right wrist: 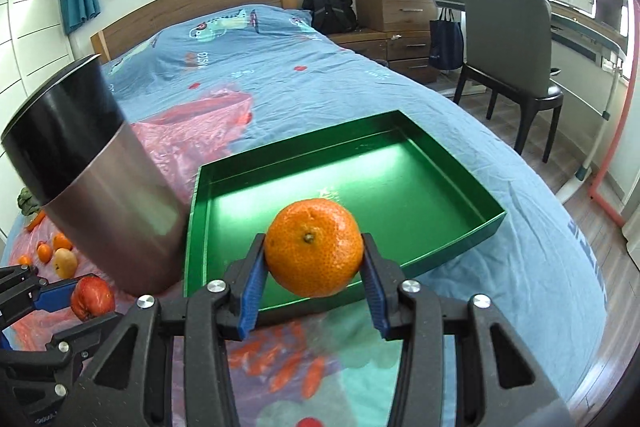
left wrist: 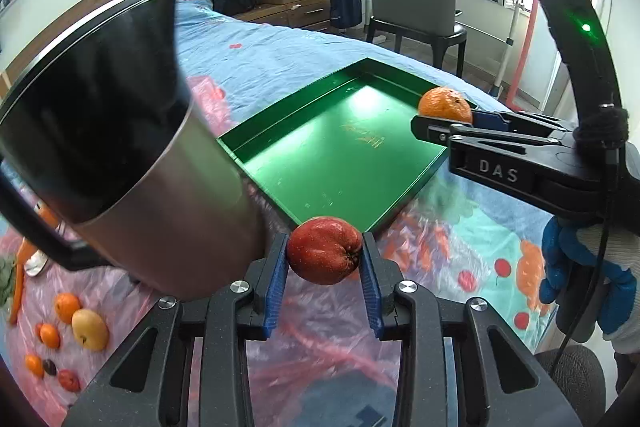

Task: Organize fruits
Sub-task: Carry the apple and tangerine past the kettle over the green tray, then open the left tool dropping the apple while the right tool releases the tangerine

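Note:
My left gripper (left wrist: 325, 255) is shut on a red apple (left wrist: 324, 250), held just before the near corner of the green tray (left wrist: 256, 143). My right gripper (right wrist: 314, 254) is shut on an orange (right wrist: 314, 247), hanging over the near edge of the same green tray (right wrist: 476, 183), whose inside holds nothing. From the left wrist view the right gripper (left wrist: 440, 125) comes in from the right, over the tray's right rim, with the orange (left wrist: 445, 105) in its blue pads. From the right wrist view the left gripper (right wrist: 76, 297) with the apple (right wrist: 92, 297) is at the lower left.
A tall steel cup (left wrist: 132, 147) stands on the bed just left of the tray (right wrist: 100, 195). Several loose fruits (left wrist: 76, 327) and a carrot lie on pink plastic sheeting at far left. A chair (right wrist: 508, 55), drawers and a desk stand beyond the bed. A gloved hand (left wrist: 580, 267) holds the right gripper.

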A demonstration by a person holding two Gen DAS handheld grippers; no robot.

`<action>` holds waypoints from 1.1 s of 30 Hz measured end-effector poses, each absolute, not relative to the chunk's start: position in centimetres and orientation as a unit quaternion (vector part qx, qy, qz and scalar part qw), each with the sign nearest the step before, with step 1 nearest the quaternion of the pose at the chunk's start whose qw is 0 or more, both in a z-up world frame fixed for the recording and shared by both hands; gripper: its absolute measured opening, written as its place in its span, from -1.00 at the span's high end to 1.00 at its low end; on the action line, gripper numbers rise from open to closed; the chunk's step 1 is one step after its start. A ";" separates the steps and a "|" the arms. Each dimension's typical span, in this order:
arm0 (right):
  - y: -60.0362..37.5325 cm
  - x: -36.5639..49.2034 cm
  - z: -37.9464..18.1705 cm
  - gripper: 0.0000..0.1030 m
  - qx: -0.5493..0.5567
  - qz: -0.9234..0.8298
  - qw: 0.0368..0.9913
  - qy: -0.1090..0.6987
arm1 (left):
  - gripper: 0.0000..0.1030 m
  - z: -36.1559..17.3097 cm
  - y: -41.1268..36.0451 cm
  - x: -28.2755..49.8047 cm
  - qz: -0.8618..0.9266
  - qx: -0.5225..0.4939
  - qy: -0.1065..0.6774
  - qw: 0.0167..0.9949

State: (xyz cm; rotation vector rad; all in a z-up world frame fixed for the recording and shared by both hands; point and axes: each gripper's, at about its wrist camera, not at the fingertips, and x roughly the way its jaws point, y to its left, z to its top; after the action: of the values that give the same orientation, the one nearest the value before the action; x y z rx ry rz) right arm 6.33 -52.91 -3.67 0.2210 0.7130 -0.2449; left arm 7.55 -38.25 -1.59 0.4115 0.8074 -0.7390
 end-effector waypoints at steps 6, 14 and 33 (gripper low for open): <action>-57.3 9.6 -5.6 0.25 0.113 -0.135 0.917 0.358 | 0.42 -2.8 -43.1 10.2 -0.360 0.202 0.389 0.823; -60.0 12.1 -9.2 0.25 0.120 -0.142 0.905 0.384 | 0.42 -5.9 -46.1 12.8 -0.353 0.196 0.428 0.808; -60.1 13.7 -10.4 -0.04 0.087 -0.150 0.888 0.427 | 0.28 -9.0 -47.1 13.7 -0.349 0.199 0.472 0.785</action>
State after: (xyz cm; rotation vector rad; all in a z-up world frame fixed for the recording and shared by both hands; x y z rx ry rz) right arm 13.68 -60.05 -10.38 0.1811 0.8867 -0.3108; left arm 13.69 -47.14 -9.02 0.4294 1.0172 -0.7531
